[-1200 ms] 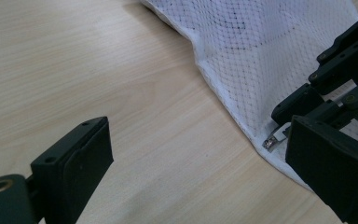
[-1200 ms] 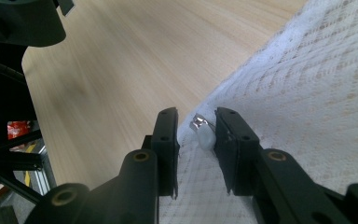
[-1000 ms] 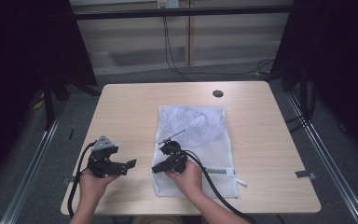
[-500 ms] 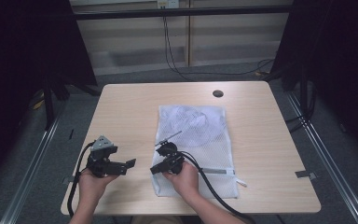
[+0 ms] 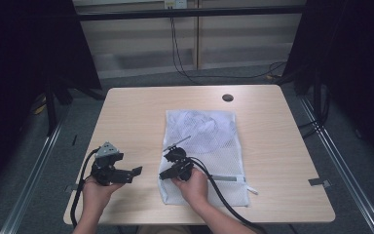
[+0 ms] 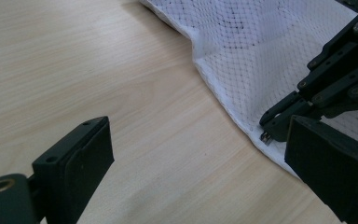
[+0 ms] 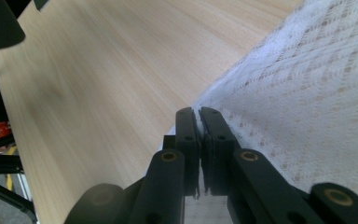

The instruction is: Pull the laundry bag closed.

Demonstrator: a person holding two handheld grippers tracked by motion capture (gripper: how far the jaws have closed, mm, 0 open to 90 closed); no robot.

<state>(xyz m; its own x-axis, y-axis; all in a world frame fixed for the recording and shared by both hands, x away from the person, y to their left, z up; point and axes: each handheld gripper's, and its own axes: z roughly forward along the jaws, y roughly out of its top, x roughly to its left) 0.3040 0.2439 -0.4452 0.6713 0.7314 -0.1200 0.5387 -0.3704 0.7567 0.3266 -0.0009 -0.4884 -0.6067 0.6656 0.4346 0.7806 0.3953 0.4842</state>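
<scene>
Mesh bag (image 5: 209,146) edge pinched in right hand-held gripper (image 5: 163,176).

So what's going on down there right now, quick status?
Right gripper just closed, pinching the mesh bag at its left edge. Left gripper open above bare table. Nothing in the way.

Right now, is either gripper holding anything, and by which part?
The right gripper is shut on the mesh bag, pinching its left side edge. The left gripper is open, holding nothing.
</scene>
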